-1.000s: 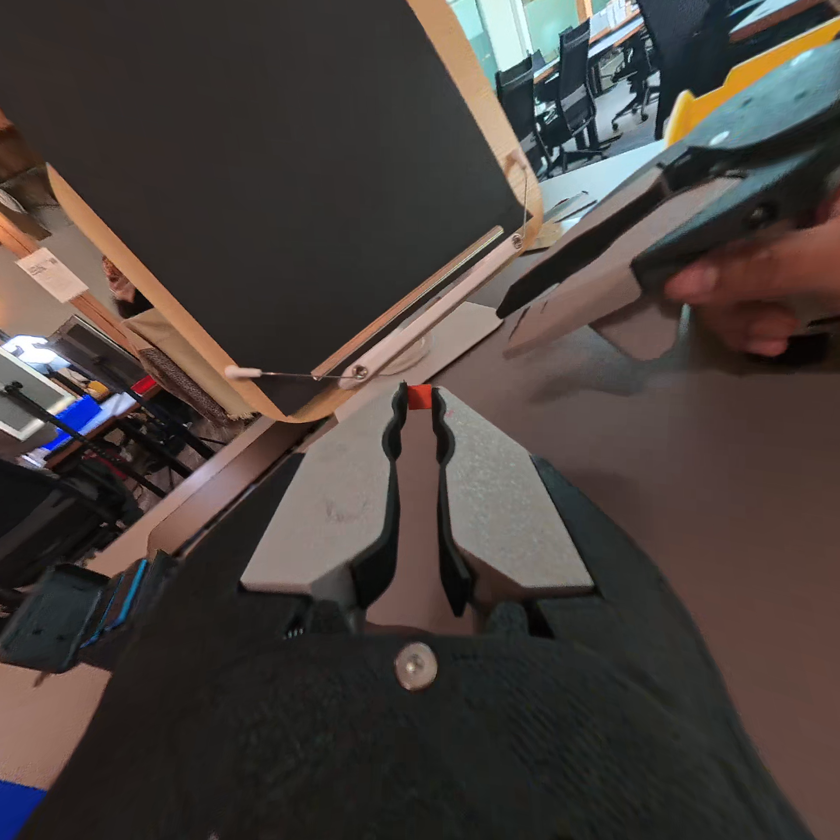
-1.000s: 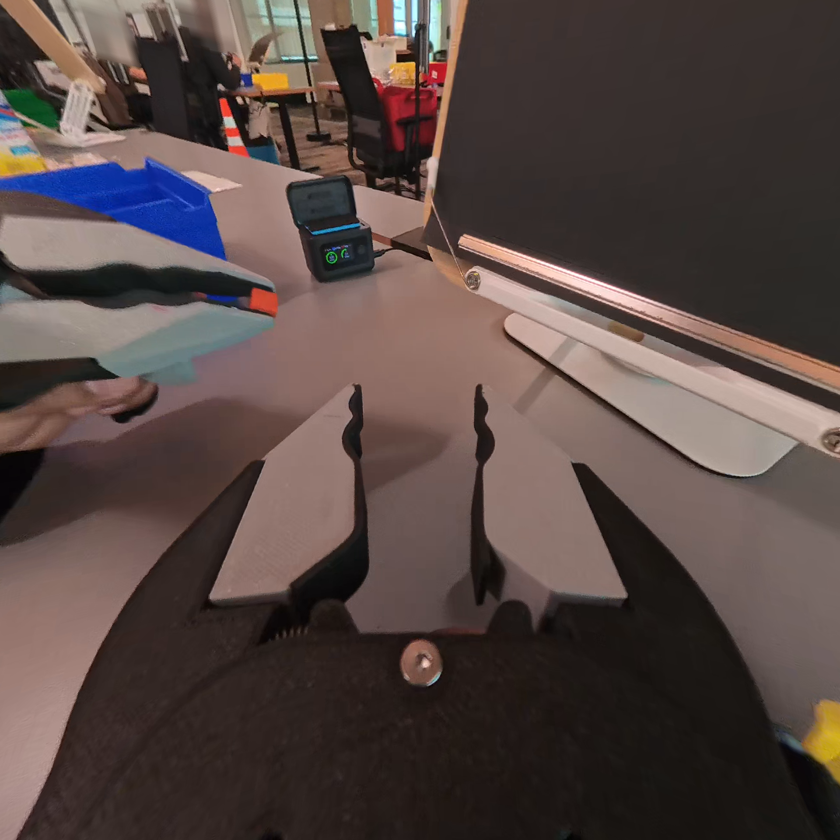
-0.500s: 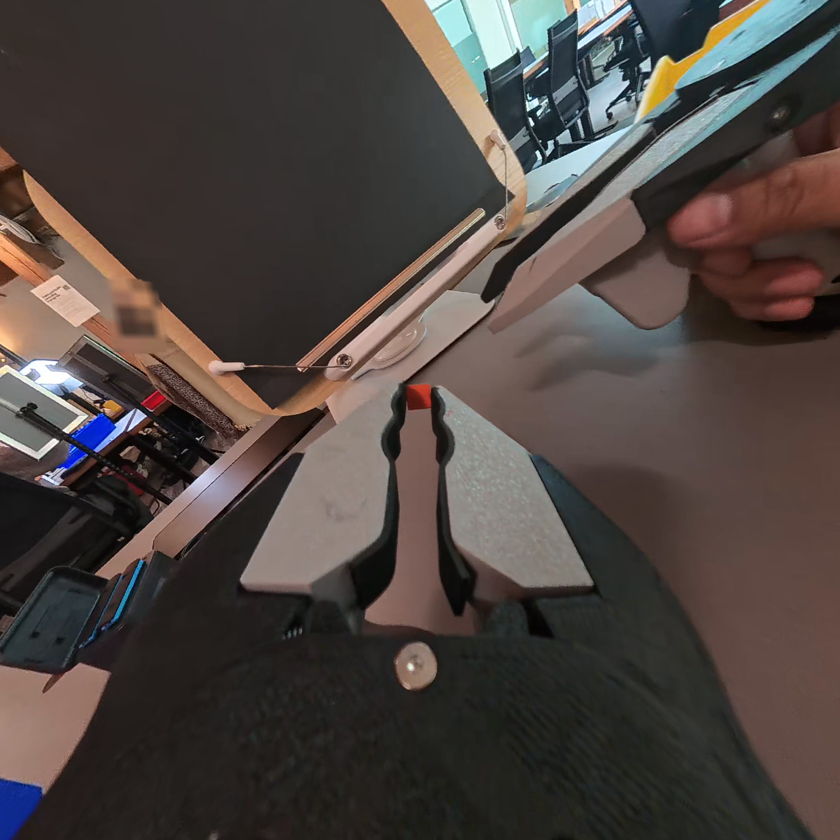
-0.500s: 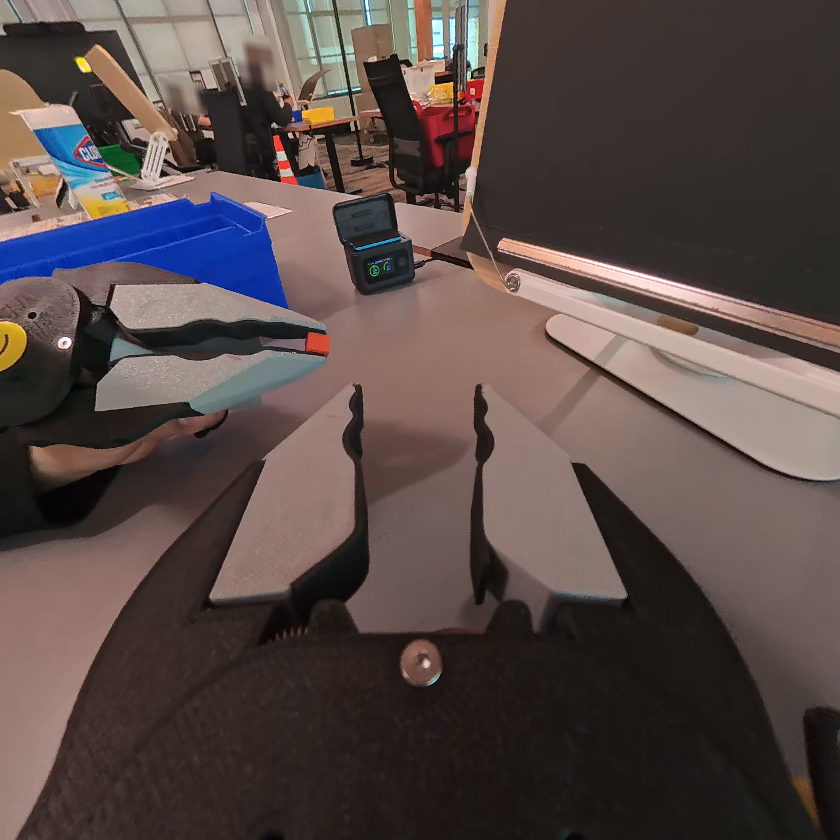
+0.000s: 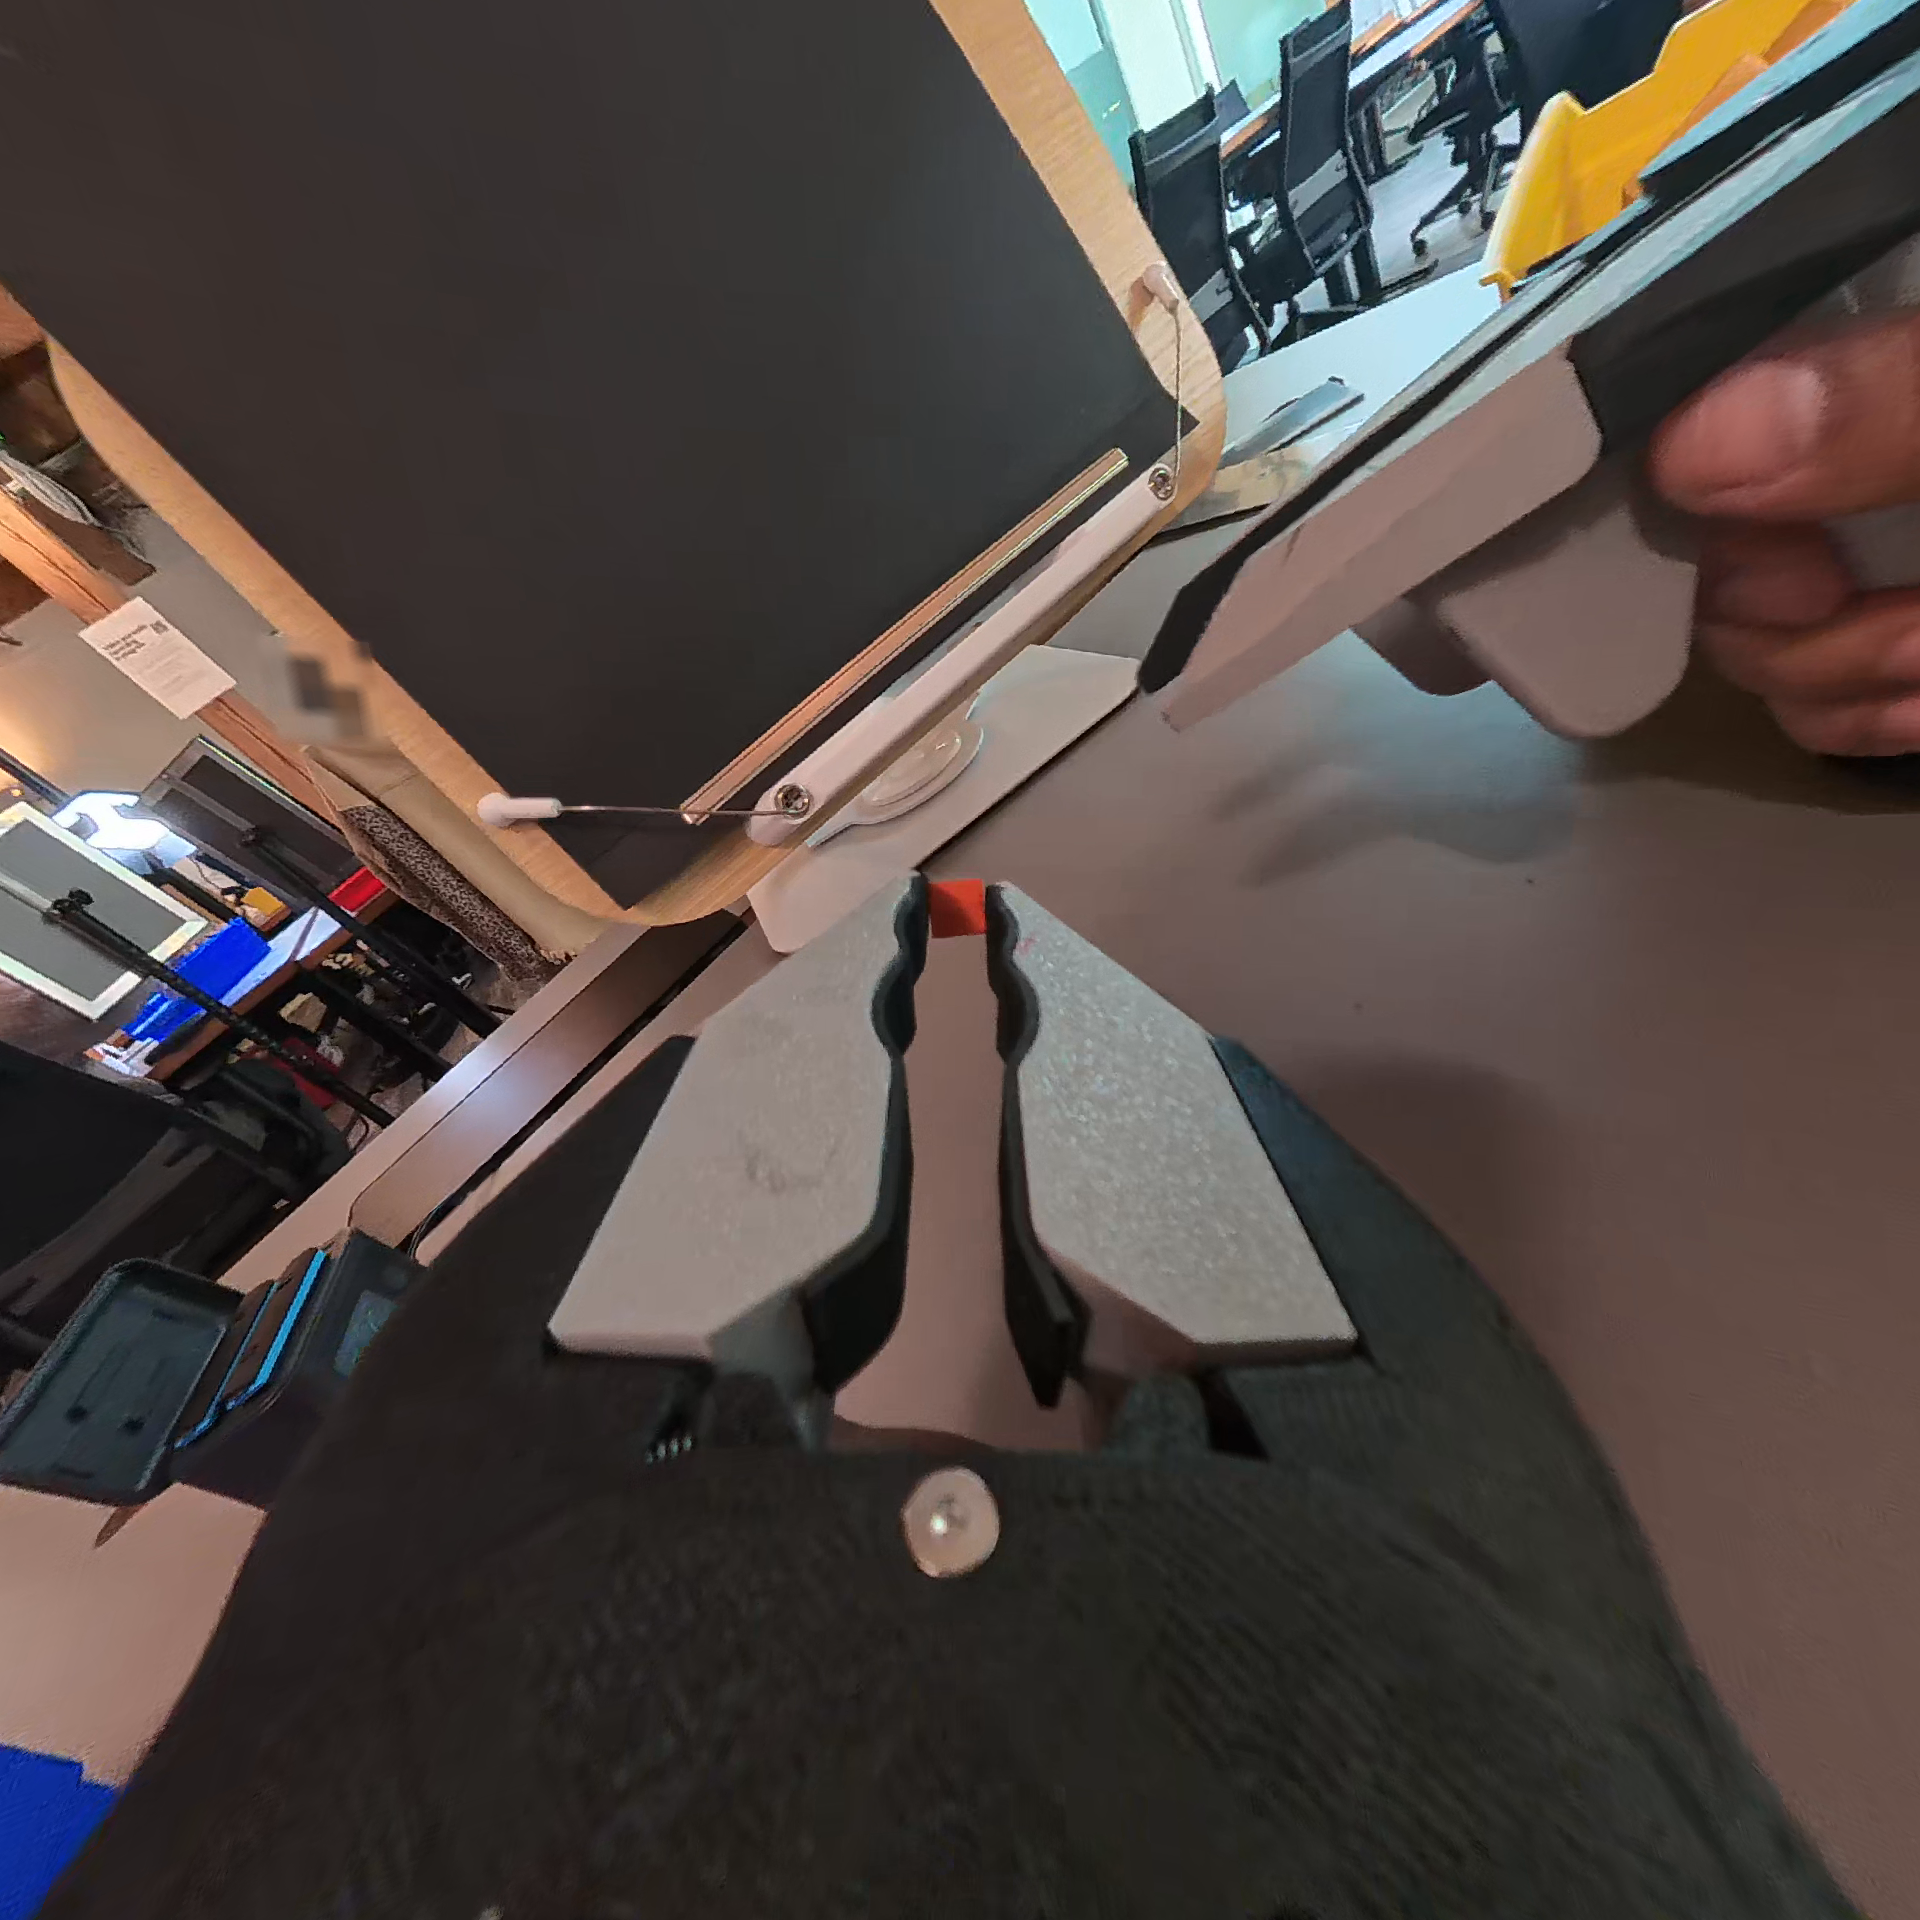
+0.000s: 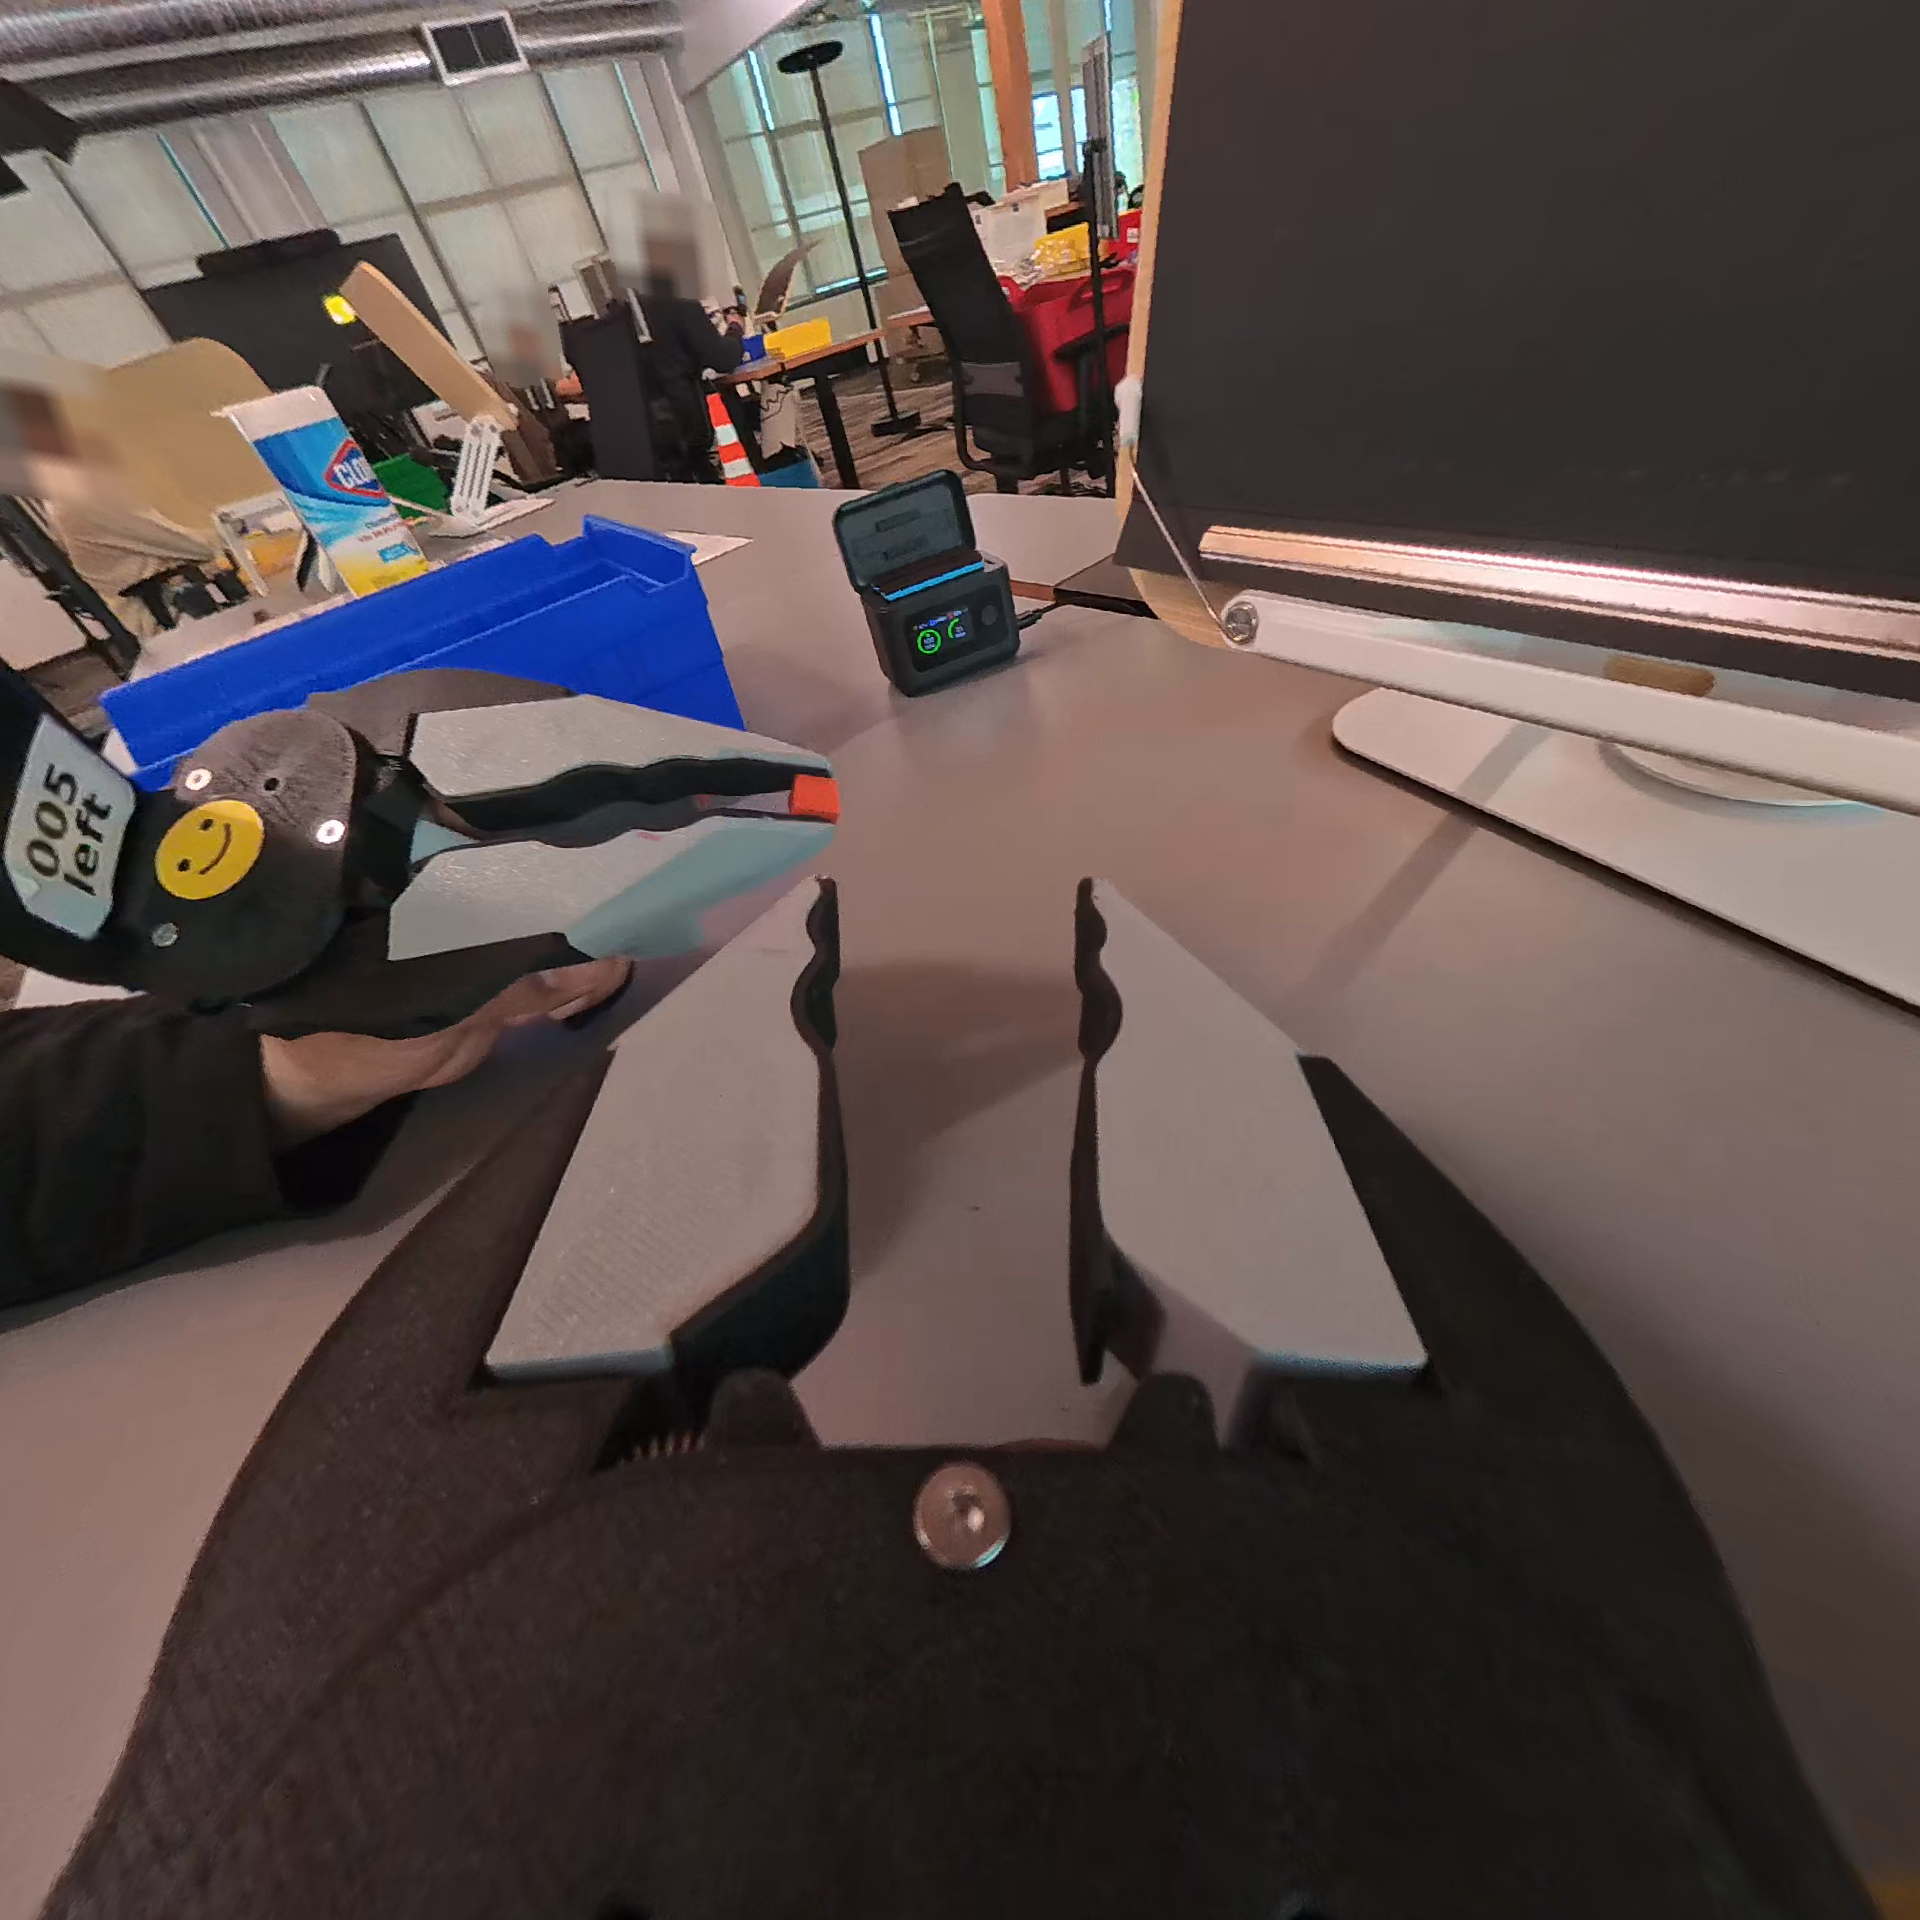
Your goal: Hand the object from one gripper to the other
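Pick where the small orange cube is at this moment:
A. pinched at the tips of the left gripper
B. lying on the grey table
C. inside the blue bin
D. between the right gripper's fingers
A: the orange cube sits clamped at the tips of the left gripper, while the right gripper is open and empty.

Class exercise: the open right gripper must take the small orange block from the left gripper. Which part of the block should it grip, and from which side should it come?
Probably the free end of the orange block, which juts past the tips of the left gripper. The left gripper's fingers cover two opposite faces, so the right gripper should come head-on toward those tips, turned to close on the bare faces.
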`<state>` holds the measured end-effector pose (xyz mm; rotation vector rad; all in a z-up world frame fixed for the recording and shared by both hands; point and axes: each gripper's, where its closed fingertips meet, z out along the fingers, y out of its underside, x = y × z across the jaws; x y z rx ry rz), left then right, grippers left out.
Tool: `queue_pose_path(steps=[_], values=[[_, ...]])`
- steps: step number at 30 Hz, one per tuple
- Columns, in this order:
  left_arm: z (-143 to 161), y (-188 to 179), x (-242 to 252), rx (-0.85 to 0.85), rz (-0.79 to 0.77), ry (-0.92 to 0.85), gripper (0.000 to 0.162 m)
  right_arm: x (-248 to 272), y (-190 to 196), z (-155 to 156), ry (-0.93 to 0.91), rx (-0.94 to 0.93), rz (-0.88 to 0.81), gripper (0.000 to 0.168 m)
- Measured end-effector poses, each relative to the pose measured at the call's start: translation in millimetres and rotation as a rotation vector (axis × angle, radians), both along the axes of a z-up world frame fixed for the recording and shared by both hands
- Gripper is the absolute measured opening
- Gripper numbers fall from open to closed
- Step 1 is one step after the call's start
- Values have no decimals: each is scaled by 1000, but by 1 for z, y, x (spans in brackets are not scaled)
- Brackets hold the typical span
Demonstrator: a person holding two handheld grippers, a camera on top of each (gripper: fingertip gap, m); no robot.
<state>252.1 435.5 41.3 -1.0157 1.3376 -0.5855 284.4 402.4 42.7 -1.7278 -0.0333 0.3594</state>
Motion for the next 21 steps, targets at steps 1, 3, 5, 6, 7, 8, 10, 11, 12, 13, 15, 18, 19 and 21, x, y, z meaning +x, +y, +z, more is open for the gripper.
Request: queue_pose_path(steps=[1, 3, 5, 6, 7, 8, 10, 11, 12, 13, 15, 18, 19, 21], values=[[1, -1, 1, 8, -3, -5, 8, -2, 1, 0, 0, -1, 11, 42], [1, -3, 3, 26, -4, -4, 8, -4, 2, -1, -9, -10, 24, 42], [1, -5, 6, 42, -11, -2, 8, -8, 4, -1, -11, -9, 41, 40], [1, -6, 7, 47, -13, 0, 8, -9, 5, -1, -11, -8, 50, 39], [1, -6, 8, 52, -13, 0, 8, -10, 5, -1, -14, -2, 54, 38], [1, -7, 8, 57, -13, -1, 8, -10, 6, 1, -19, 11, 57, 38], [2, -8, 7, 71, -7, 0, 8, -10, 8, 5, -30, 38, 62, 38], [3, -8, 5, 81, -1, -3, 8, -10, 8, 6, -25, 46, 69, 40], [3, -7, 4, 90, 5, -5, 8, -12, 9, 6, -11, 45, 84, 40], [3, -7, 3, 95, 11, -6, 8, -13, 8, 6, 5, 38, 100, 40], [2, -6, 1, 98, 24, -3, 8, -15, 8, 7, 19, 38, 113, 41], [3, -4, -1, 113, 45, -5, 8, -17, 6, 9, 19, 39, 123, 41], [4, -4, -2, 120, 51, -10, 8, -19, 6, 10, 21, 38, 131, 40], [7, -6, -3, 129, 43, -26, 8, -21, 4, 11, 12, 35, 143, 41]])
